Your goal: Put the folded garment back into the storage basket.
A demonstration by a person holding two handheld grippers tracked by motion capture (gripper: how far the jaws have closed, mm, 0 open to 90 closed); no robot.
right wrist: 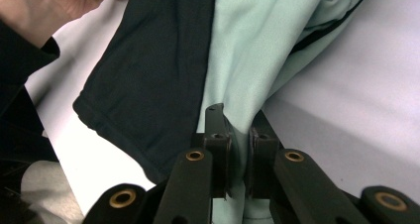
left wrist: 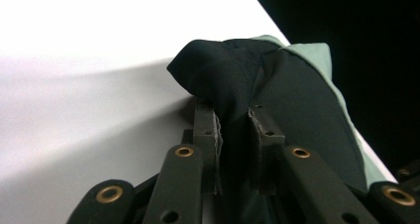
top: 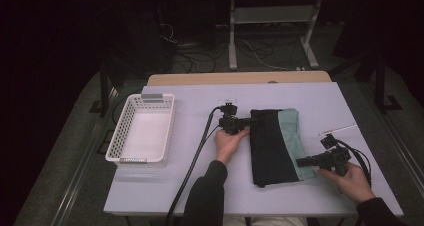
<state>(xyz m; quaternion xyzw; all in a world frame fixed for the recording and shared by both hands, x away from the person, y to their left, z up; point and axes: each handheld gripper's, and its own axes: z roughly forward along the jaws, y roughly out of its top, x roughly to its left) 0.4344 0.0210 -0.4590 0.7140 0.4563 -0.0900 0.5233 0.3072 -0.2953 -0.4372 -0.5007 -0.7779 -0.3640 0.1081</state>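
White table [top: 175, 186] in a dark room, with a folded black-and-green garment [top: 276, 146].
Left gripper [left wrist: 234, 120] pinches its black corner; right gripper [right wrist: 236, 127] pinches its green edge.

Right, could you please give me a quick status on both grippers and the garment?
Left gripper shut on garment's black edge. Right gripper shut on its mint edge. Garment folded, flat on table. Basket well left, nothing in the way.

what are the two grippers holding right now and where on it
Both hold the folded garment: the left gripper pinches its black far-left corner, the right gripper its mint-green near-right edge.
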